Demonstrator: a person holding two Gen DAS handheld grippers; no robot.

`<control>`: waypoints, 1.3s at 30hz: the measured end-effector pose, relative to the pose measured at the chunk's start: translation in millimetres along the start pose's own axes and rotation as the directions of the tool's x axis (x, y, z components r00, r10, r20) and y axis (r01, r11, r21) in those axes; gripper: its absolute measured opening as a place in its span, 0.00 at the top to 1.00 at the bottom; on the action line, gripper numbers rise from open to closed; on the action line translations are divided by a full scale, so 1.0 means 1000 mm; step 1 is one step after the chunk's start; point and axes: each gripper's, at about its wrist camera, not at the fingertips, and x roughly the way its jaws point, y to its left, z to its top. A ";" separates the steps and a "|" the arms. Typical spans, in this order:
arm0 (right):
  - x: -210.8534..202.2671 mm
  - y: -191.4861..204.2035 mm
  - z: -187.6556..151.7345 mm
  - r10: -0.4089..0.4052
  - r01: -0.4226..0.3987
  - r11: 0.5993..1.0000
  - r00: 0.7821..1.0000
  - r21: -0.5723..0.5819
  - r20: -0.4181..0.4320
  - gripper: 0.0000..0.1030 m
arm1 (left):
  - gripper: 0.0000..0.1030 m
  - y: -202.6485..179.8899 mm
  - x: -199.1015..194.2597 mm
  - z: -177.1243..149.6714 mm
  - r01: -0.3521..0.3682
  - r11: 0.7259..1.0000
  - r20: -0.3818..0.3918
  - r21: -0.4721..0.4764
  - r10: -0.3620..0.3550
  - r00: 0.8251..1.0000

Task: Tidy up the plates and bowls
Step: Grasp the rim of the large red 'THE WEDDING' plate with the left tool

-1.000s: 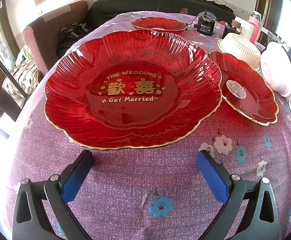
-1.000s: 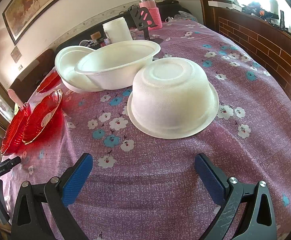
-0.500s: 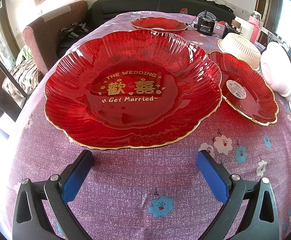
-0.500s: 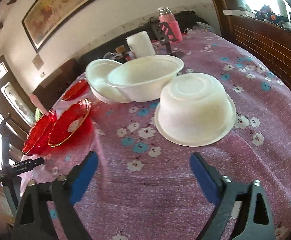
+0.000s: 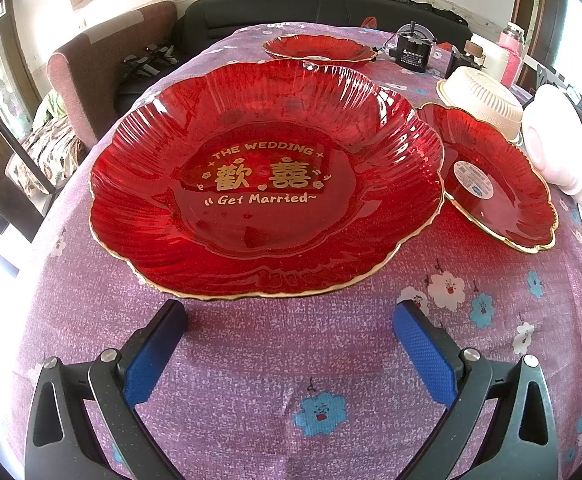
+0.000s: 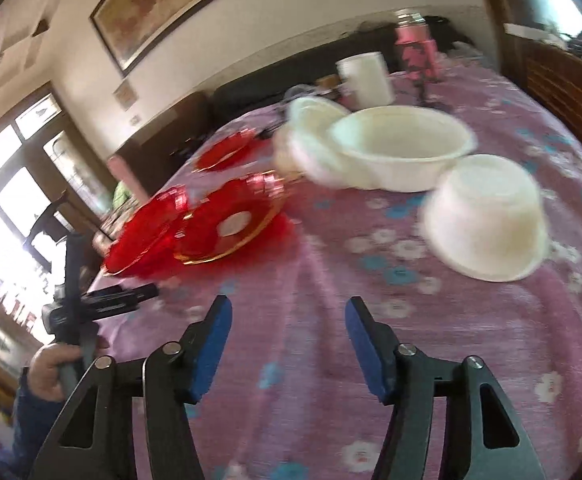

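Three red plates (image 5: 267, 184), three white bowls (image 6: 487, 220), purple tablecloth (image 5: 331, 360)

Around you, a table under a purple floral cloth (image 5: 251, 360) fills a lived-in room: a black sofa (image 5: 291, 8) along the cream wall, a reddish-brown armchair (image 5: 91, 56) beside it, a large framed painting (image 6: 163, 4) above, and daylight flooding through dark-framed windows (image 6: 23, 184).

bare purple tablecloth (image 6: 303, 360) before both claws, large red plate (image 5: 267, 184) ahead left, upturned white bowl (image 6: 487, 220) ahead right
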 end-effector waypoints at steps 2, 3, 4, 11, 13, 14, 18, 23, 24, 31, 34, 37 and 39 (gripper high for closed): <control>0.013 0.013 0.004 0.025 -0.025 1.000 0.999 -0.015 -0.031 0.47 | 0.00 0.001 -0.001 -0.002 0.001 1.000 0.002 0.001 -0.001 1.000; 0.019 0.020 0.006 0.044 -0.045 0.999 0.998 -0.020 -0.051 0.48 | 0.00 0.000 -0.001 -0.002 -0.003 1.000 0.003 0.000 0.003 1.000; 0.026 0.027 0.008 0.061 -0.062 0.998 0.996 -0.025 -0.068 0.48 | 0.00 0.000 -0.002 -0.003 -0.007 1.000 0.005 0.000 0.007 1.000; 0.055 0.069 0.031 0.079 -0.092 0.990 0.989 -0.105 -0.123 0.53 | 0.00 0.021 -0.026 -0.023 0.108 0.992 0.025 -0.057 -0.107 0.994; 0.063 0.077 0.039 0.093 -0.109 0.988 0.986 -0.111 -0.136 0.53 | 0.00 0.031 -0.037 -0.032 0.143 0.987 0.048 -0.073 -0.140 0.989; 0.068 0.081 0.044 0.100 -0.117 0.986 0.984 -0.115 -0.144 0.53 | 0.00 0.036 -0.042 -0.036 0.150 0.986 0.054 -0.078 -0.146 0.988; 0.095 0.096 0.068 0.137 -0.155 0.983 0.975 -0.094 -0.176 0.53 | 0.09 0.063 -0.057 -0.034 0.168 0.978 0.085 -0.126 -0.158 0.984; 0.140 0.102 0.100 0.199 -0.213 0.977 0.948 -0.031 -0.247 0.53 | 0.36 0.105 -0.053 -0.012 0.193 0.954 0.061 -0.229 -0.184 0.981; 0.151 0.103 0.109 0.202 -0.215 0.976 0.945 -0.021 -0.258 0.53 | 0.35 0.113 -0.049 -0.005 0.200 0.948 0.056 -0.246 -0.192 0.980; 0.199 0.116 0.139 0.187 -0.201 0.979 0.940 -0.023 -0.285 0.60 | 0.35 0.142 -0.035 0.033 0.233 0.917 0.055 -0.323 -0.228 0.972; 0.213 0.120 0.142 0.162 -0.181 0.983 0.940 -0.039 -0.301 0.72 | 0.36 0.144 -0.026 0.043 0.228 0.915 0.052 -0.334 -0.223 0.973; 0.228 0.121 0.144 0.153 -0.172 0.985 0.935 -0.031 -0.320 0.78 | 0.44 0.145 -0.009 0.054 0.228 0.907 0.037 -0.354 -0.230 0.973; 0.235 0.122 0.146 0.134 -0.154 0.987 0.938 -0.038 -0.321 0.78 | 0.57 0.145 -0.001 0.059 0.270 0.893 0.041 -0.361 -0.274 0.961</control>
